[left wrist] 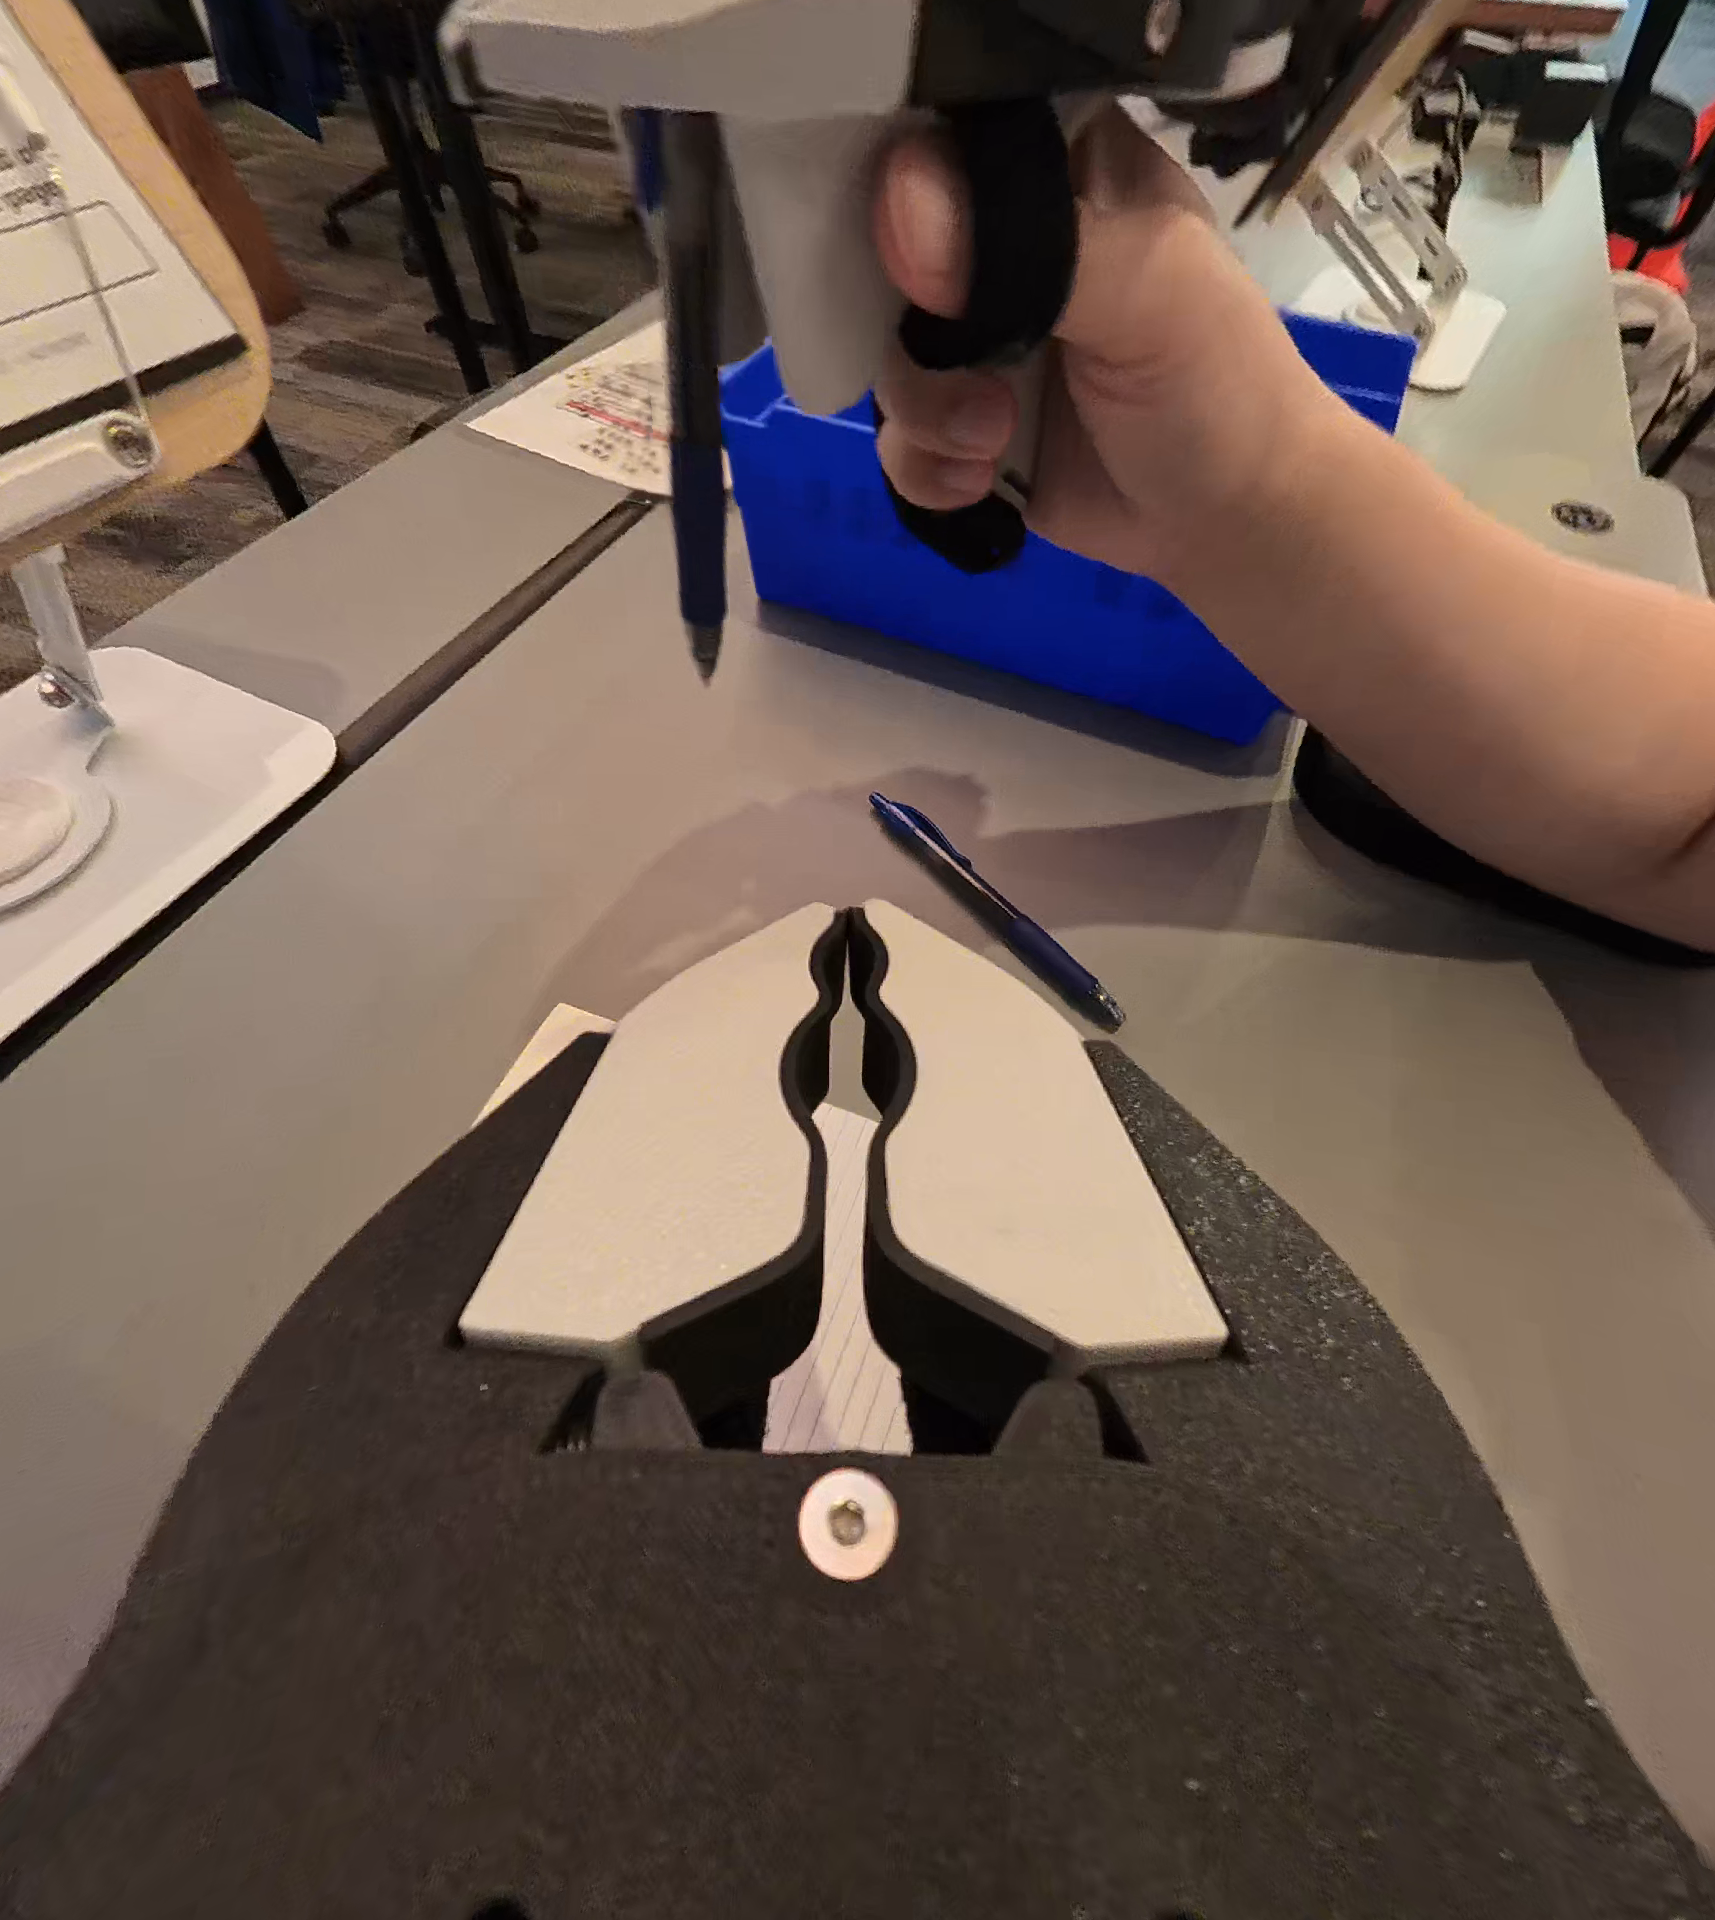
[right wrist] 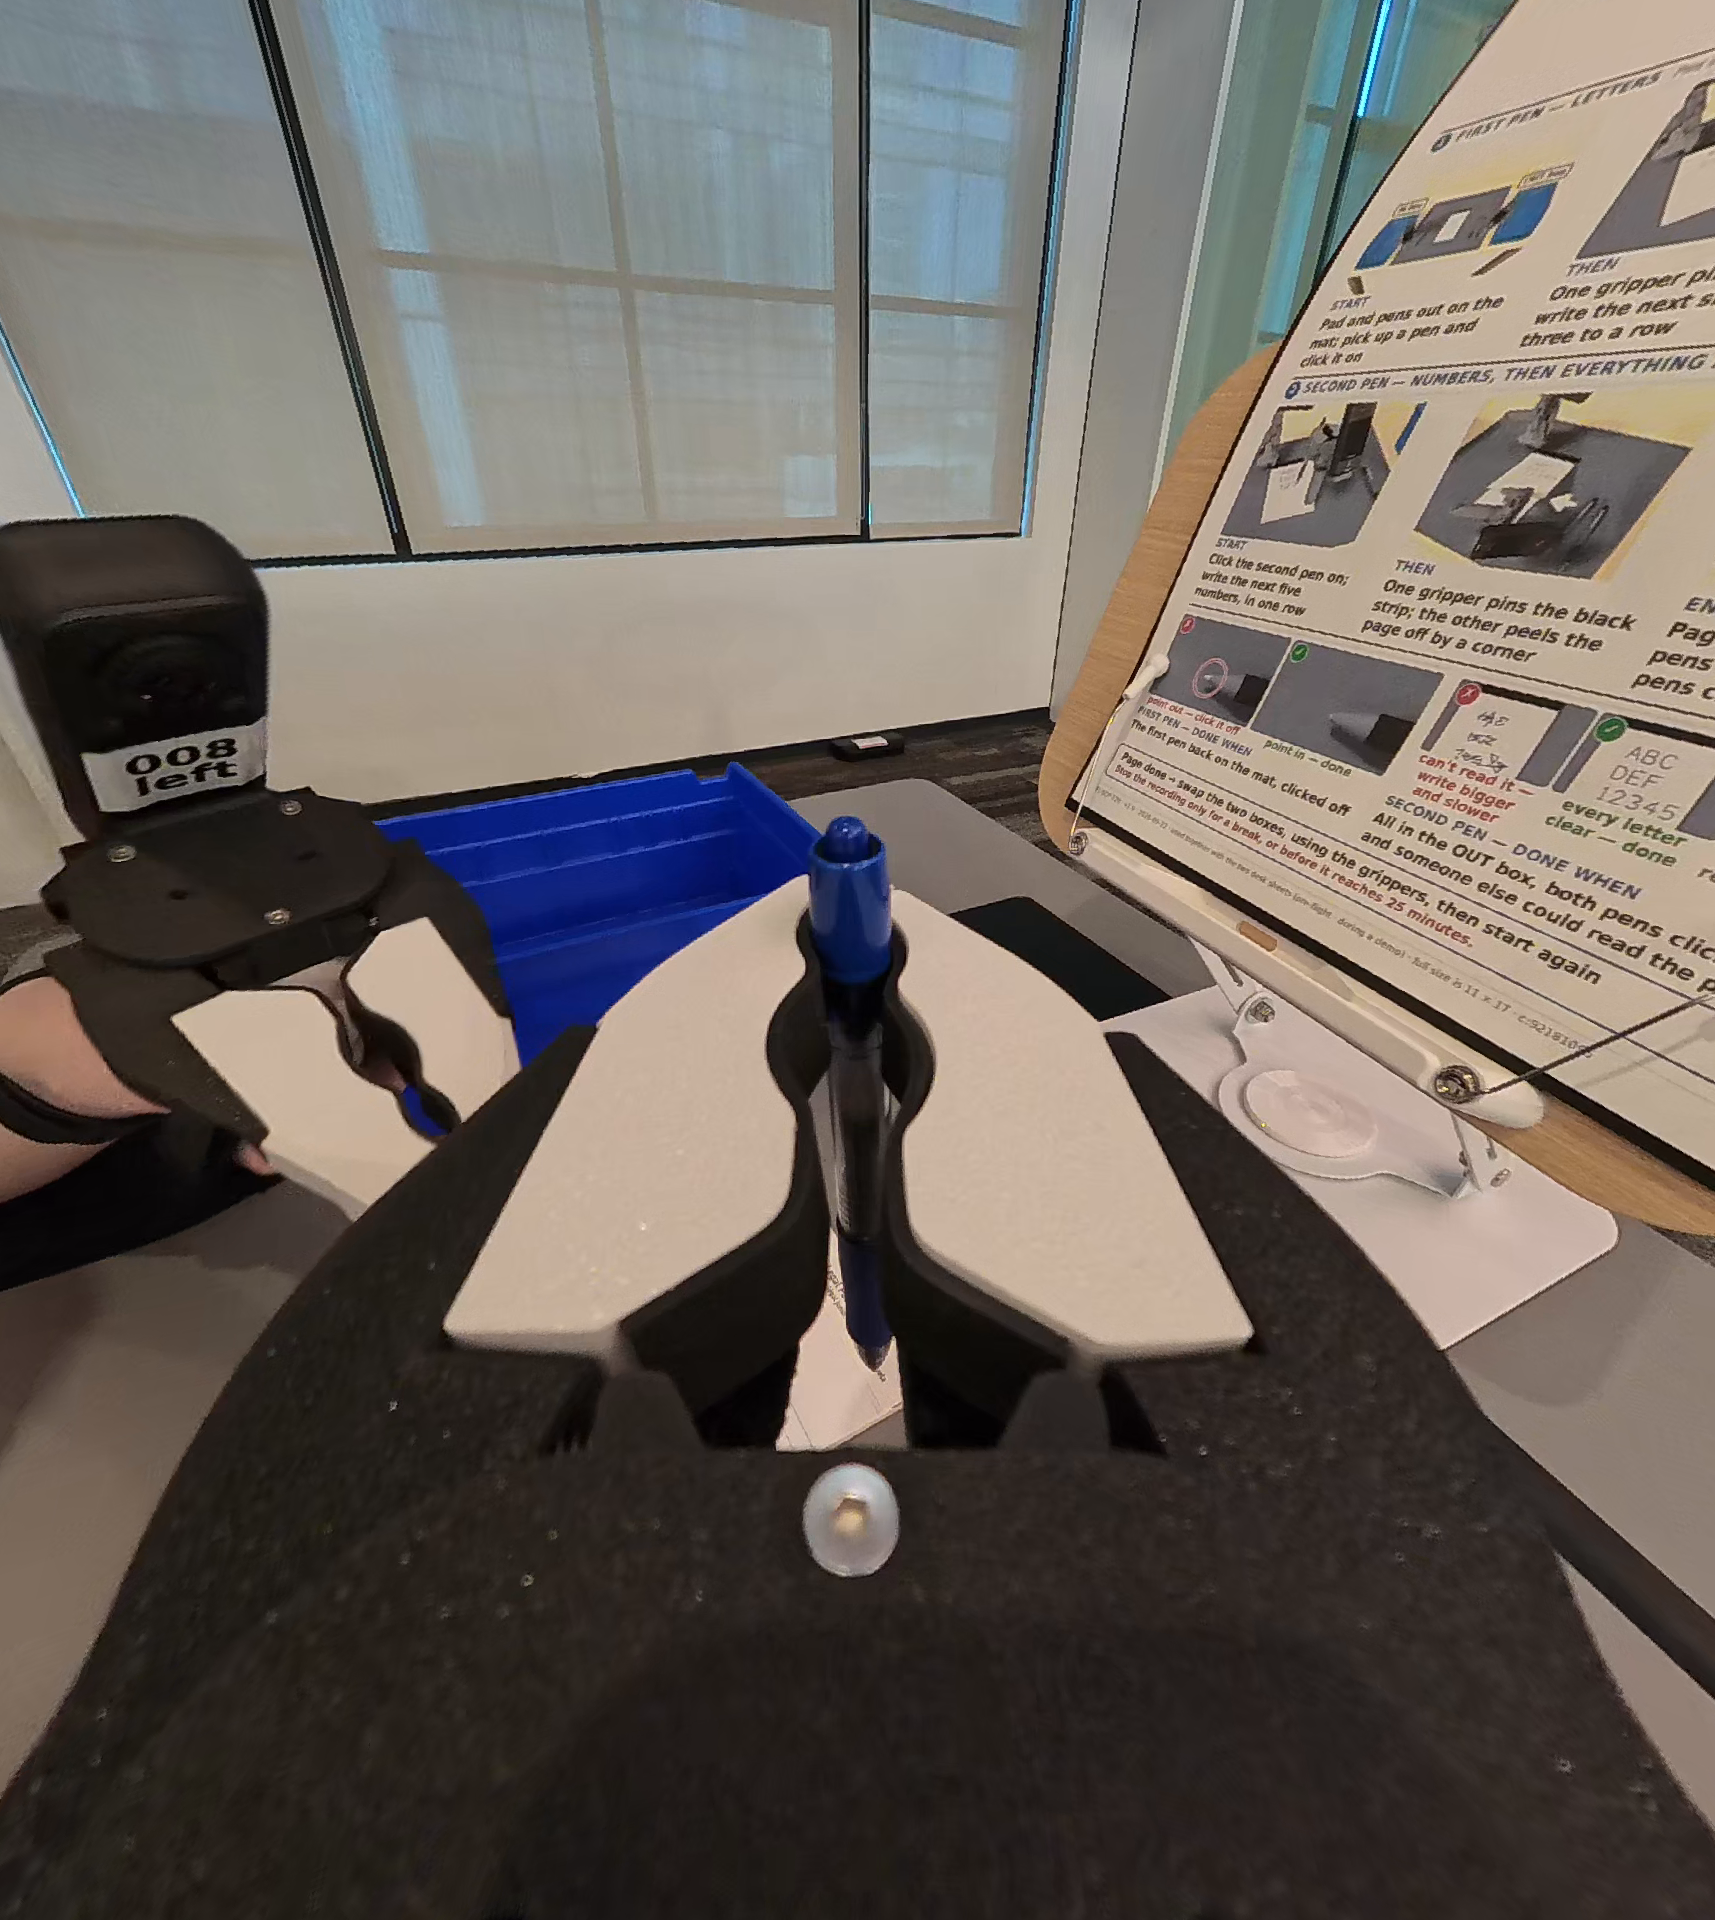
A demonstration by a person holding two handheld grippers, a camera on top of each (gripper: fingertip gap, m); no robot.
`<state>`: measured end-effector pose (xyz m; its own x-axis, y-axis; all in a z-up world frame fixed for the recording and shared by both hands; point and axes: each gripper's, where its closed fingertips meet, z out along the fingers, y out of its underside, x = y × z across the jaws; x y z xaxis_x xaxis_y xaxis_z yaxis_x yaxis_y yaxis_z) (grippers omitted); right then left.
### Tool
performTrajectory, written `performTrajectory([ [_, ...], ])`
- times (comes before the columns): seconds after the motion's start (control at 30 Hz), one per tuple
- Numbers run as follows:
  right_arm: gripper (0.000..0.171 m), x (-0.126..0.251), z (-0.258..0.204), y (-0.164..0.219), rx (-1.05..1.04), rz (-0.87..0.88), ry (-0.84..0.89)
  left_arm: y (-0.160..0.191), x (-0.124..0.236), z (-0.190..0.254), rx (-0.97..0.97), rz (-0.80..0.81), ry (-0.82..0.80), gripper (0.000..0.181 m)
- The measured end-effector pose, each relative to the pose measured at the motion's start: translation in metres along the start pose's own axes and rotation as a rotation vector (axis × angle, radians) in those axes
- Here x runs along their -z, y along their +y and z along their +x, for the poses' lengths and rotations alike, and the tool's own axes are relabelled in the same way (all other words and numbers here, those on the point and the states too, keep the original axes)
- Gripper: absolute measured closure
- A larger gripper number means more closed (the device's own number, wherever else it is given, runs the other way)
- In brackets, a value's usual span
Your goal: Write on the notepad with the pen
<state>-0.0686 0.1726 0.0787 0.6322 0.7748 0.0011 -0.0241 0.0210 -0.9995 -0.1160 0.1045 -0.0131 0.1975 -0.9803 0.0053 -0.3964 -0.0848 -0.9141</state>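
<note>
The left hand-held gripper point(left wrist: 849, 914), fingers together on nothing, rests over the lined notepad point(left wrist: 837, 1351) on the grey surface point(left wrist: 417, 1039). The right hand-held gripper point(right wrist: 848, 1039) is clamped on a blue pen point(right wrist: 848, 1091), held upright with its tip down above the surface beyond the pad. A second blue pen point(left wrist: 993, 909) lies beside the pad. A blue bin point(left wrist: 988, 603) bounds the far side.

- Left gripper point(left wrist: 850, 920) low over notepad point(left wrist: 837, 1340), fingertips together.
- Loose pen point(left wrist: 996, 912) flat on table point(left wrist: 417, 935), just beside at 2 o'clock.
- Held pen point(left wrist: 695, 416) upright at 12 o'clock, in right gripper point(right wrist: 848, 914), tip above table.
- Bin point(left wrist: 988, 603) behind, at 1 o'clock.
- Stand point(left wrist: 53, 769) at 10 o'clock.
</note>
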Motion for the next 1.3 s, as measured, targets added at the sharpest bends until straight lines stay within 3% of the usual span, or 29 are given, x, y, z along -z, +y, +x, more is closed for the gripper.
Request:
performTrajectory([
  [0.2,0.167,-0.001,0.001,0.001,-0.002,-0.002,-0.001,-0.003,0.004,-0.007,0.108,0.038,0.025,0.179],
  [0.47,0.167,-0.002,0.001,0.003,0.0,-0.007,0.001,0.004,-0.003,-0.006,0.063,-0.008,-0.005,0.166],
  [1.3,0.167,-0.01,-0.002,0.015,-0.003,-0.038,-0.008,0.013,-0.01,0.004,0.037,-0.068,0.011,0.172],
])
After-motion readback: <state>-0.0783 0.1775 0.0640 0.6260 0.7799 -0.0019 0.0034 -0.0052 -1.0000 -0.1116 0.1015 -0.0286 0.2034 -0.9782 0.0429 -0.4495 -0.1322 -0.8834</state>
